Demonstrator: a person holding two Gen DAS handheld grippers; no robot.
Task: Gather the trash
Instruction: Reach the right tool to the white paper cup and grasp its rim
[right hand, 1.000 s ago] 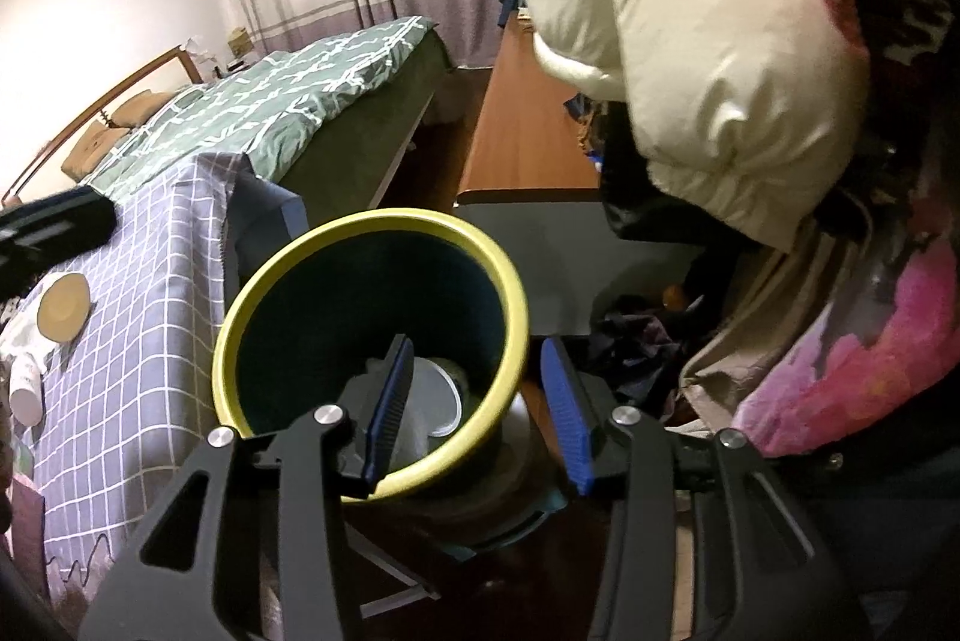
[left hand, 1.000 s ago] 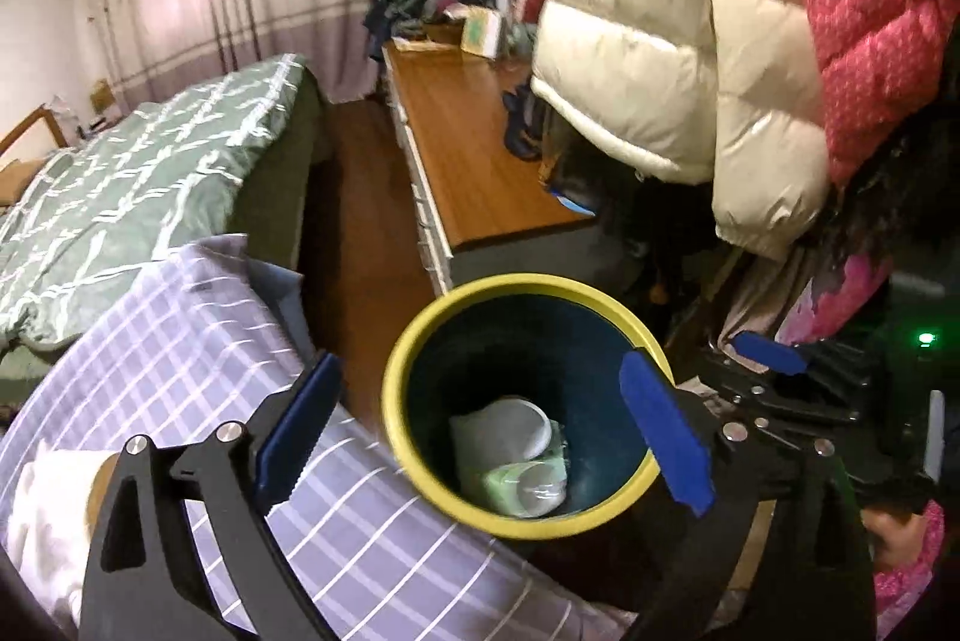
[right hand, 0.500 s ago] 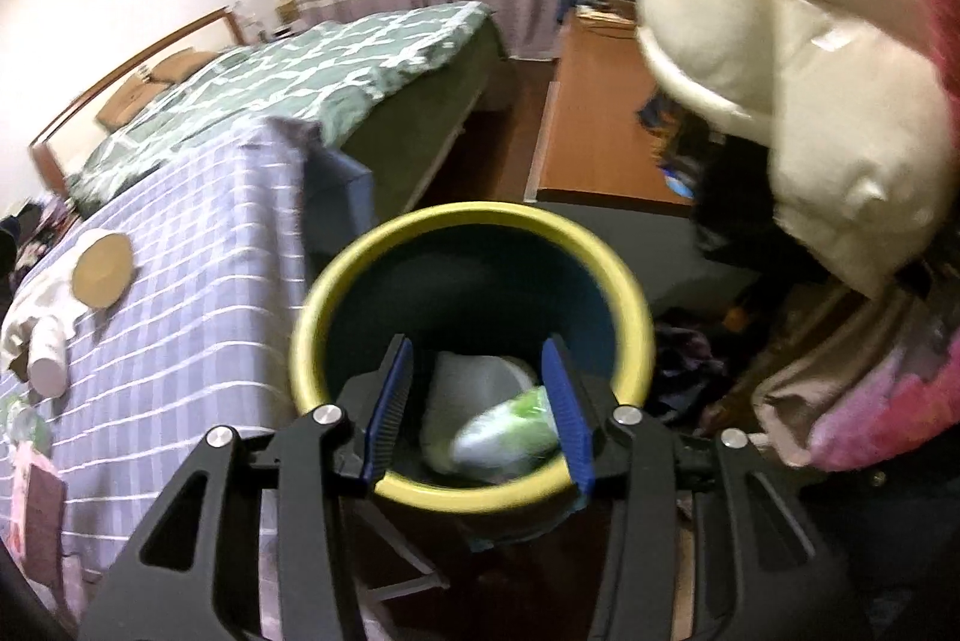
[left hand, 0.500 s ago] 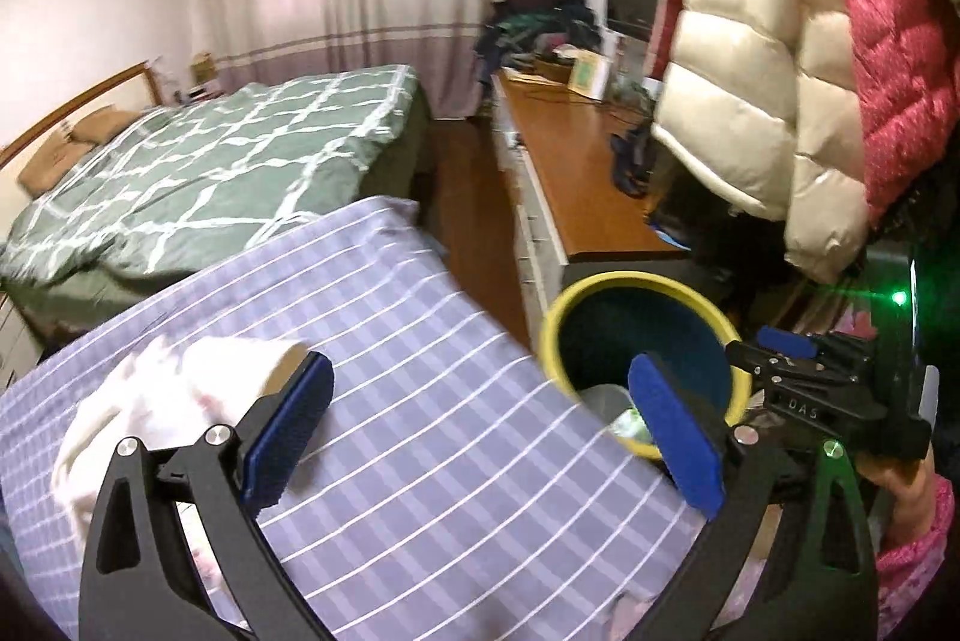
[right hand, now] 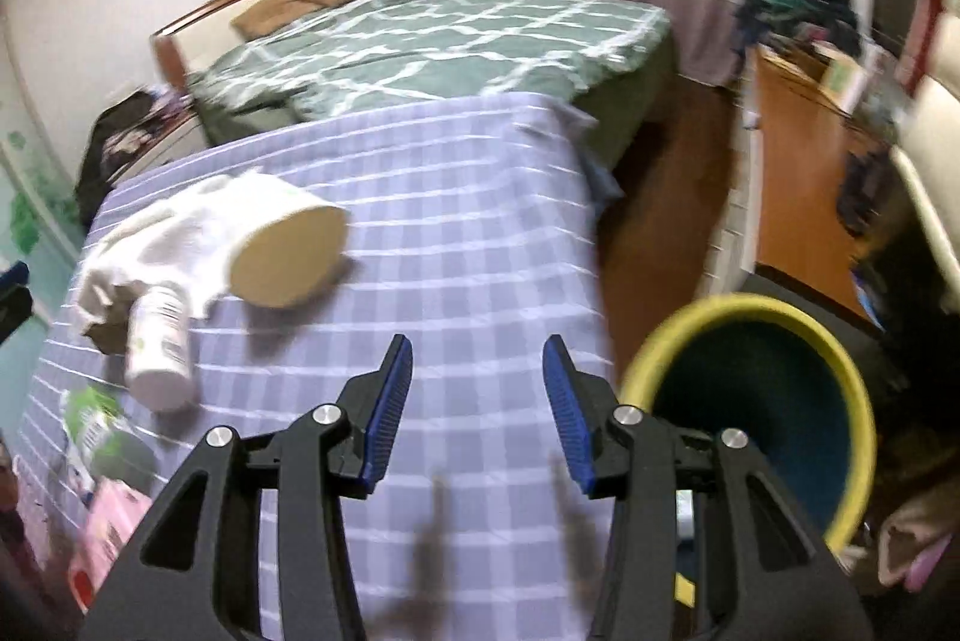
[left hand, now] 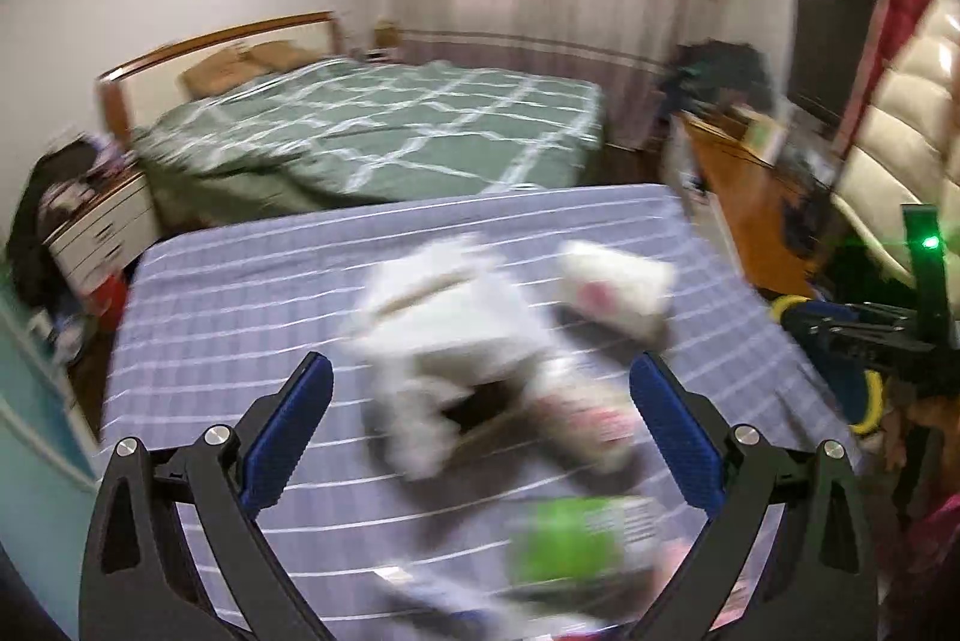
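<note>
Trash lies on a purple checked cloth [left hand: 240,293]. In the blurred left wrist view a crumpled white tissue pile [left hand: 444,317], a white cup [left hand: 612,287] and a green packet [left hand: 570,539] lie ahead of my open, empty left gripper [left hand: 480,419]. In the right wrist view I see the tissue [right hand: 156,245], a paper cup on its side [right hand: 288,257], a white bottle [right hand: 159,341] and a green packet [right hand: 90,425]. My right gripper [right hand: 477,401] is open and empty above the cloth [right hand: 480,233]. The yellow-rimmed dark bin [right hand: 762,419] stands right of it.
A green-quilted bed [right hand: 432,41] lies beyond the cloth. A wooden dresser [right hand: 798,173] and puffy coats [left hand: 900,149] are at the right. A pink item [right hand: 108,533] sits at the cloth's near left. The bin rim [left hand: 864,401] shows beside the right gripper [left hand: 870,335].
Both grippers have swung left, from over the bin to over the cloth and its trash. The right gripper, which stood astride the bin's rim, has opened wider and moved off it.
</note>
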